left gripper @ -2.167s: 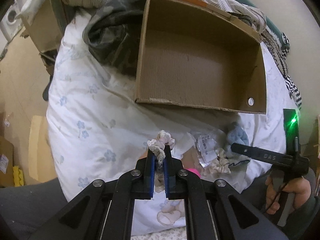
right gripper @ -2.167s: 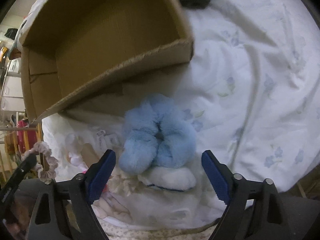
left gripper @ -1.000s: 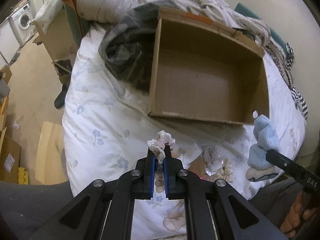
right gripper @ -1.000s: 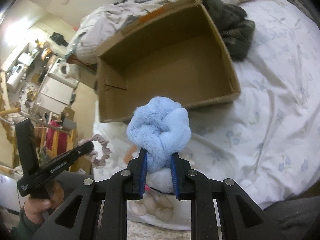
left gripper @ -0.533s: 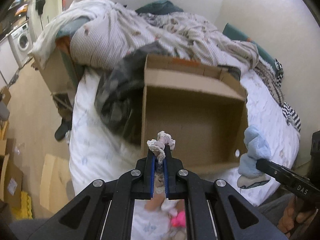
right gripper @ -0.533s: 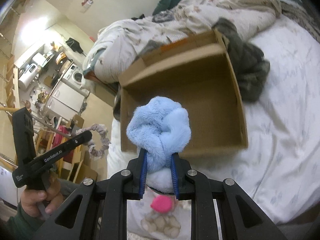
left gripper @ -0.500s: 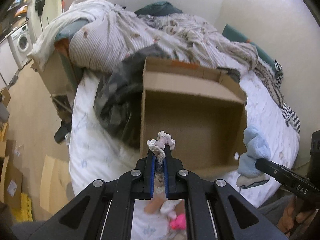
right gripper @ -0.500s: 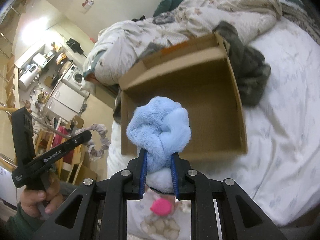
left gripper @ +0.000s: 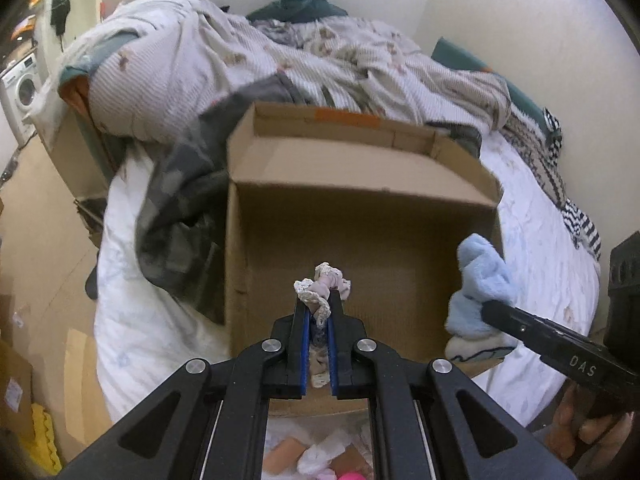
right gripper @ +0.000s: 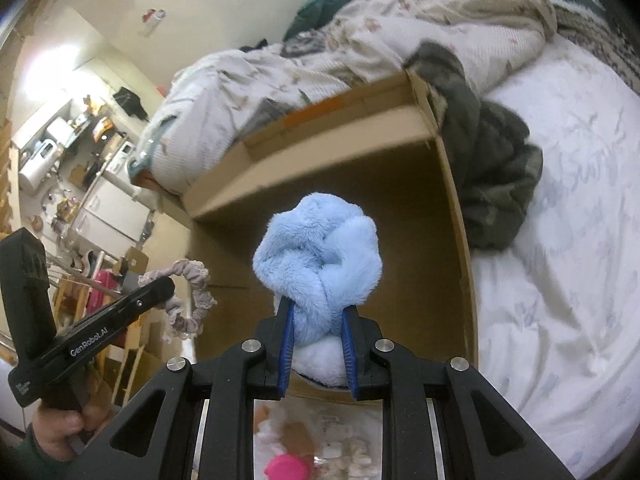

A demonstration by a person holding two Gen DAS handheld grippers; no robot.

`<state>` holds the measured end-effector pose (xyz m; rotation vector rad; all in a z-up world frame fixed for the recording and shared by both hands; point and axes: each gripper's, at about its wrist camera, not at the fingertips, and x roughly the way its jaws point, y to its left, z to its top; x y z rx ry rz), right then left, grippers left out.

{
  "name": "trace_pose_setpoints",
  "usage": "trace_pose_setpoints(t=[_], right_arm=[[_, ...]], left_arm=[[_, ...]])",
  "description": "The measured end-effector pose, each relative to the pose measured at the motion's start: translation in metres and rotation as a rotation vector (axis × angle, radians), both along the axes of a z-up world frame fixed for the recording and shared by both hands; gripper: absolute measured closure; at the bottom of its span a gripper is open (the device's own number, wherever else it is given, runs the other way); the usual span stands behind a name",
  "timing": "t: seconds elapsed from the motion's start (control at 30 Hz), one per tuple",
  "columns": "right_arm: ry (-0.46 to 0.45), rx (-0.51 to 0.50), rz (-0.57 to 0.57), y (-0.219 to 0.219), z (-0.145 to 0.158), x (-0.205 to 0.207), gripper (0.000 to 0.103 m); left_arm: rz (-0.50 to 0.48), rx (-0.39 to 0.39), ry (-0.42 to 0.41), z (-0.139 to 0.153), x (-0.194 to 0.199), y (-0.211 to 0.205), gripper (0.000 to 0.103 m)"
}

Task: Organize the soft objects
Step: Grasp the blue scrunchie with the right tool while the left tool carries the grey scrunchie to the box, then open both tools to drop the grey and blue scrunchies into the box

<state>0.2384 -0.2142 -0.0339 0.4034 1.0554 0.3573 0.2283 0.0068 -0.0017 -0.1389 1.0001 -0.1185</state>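
My left gripper (left gripper: 318, 308) is shut on a small beige-pink scrunchie (left gripper: 322, 286) and holds it in the air before the open cardboard box (left gripper: 360, 184). My right gripper (right gripper: 318, 312) is shut on a fluffy light-blue scrunchie (right gripper: 318, 252), also held up in front of the box (right gripper: 320, 152). In the left wrist view the blue scrunchie (left gripper: 480, 288) shows at the right on the other gripper. In the right wrist view the beige scrunchie (right gripper: 192, 300) shows at the left. The box looks empty inside.
The box lies on a white floral bed sheet (right gripper: 560, 240). A dark grey garment (left gripper: 180, 208) lies beside the box. Striped bedding (left gripper: 280, 64) is piled behind it. A pink item (right gripper: 286, 468) and other small soft things lie below the grippers.
Both grippers have moved closer to the box with their scrunchies; the box now fills more of both views. Their holds are unchanged.
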Motion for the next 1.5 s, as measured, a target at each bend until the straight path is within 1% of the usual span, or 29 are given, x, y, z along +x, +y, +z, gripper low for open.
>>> trace_pose_setpoints(t=[0.1,0.23,0.37,0.73,0.9,1.03,1.1,1.2,1.23,1.27,1.3,1.33,1.37,1.4,1.47,1.5], right_arm=[[0.002,-0.044,0.018,0.005,-0.008,0.004,0.080],[0.042,-0.052,0.025,0.009,-0.021,0.007,0.080],[0.051,-0.067,0.046,0.016,-0.026,0.009,0.080],[0.089,-0.098,0.061,0.019,-0.037,0.008,0.080],[0.102,-0.104,0.063,0.021,-0.040,0.009,0.079],[0.109,-0.109,0.064,0.021,-0.043,0.010,0.079],[0.113,-0.110,0.059,0.021,-0.044,0.011,0.078],[0.113,-0.110,0.051,0.020,-0.044,0.013,0.075],[0.111,-0.114,0.049,0.020,-0.044,0.012,0.073],[0.107,-0.119,0.047,0.020,-0.043,0.012,0.071],[0.103,-0.124,0.045,0.020,-0.042,0.012,0.066],[0.098,-0.130,0.042,0.020,-0.041,0.012,0.052],[0.088,-0.136,0.036,0.019,-0.039,0.012,0.044],[0.072,-0.140,0.027,0.018,-0.036,0.011,0.034],[0.041,-0.152,0.018,0.018,-0.029,0.010,0.033],[0.027,-0.161,0.016,0.018,-0.027,0.009,0.027]], left_arm=[[-0.013,0.020,0.007,-0.014,0.002,-0.007,0.096],[-0.016,0.016,0.034,-0.029,0.002,-0.006,0.096],[-0.014,0.020,0.055,-0.040,0.002,-0.004,0.096],[-0.005,0.025,0.096,-0.051,0.004,-0.003,0.096],[-0.005,0.029,0.100,-0.052,0.005,-0.004,0.096],[-0.014,0.030,0.108,-0.053,0.005,-0.004,0.094],[-0.017,0.044,0.110,-0.054,0.005,-0.006,0.091],[-0.014,0.040,0.112,-0.054,0.003,-0.005,0.077],[-0.011,0.036,0.110,-0.053,0.003,-0.004,0.068],[-0.006,0.037,0.105,-0.053,0.002,-0.004,0.055],[0.000,0.041,0.096,-0.051,0.001,-0.004,0.048],[0.010,0.051,0.083,-0.049,0.000,-0.004,0.038],[0.020,0.067,0.075,-0.048,0.000,-0.004,0.036],[0.023,0.075,0.073,-0.048,0.001,-0.004,0.036],[0.021,0.082,0.081,-0.049,0.002,-0.005,0.036],[0.020,0.084,0.086,-0.050,0.002,-0.006,0.036]])
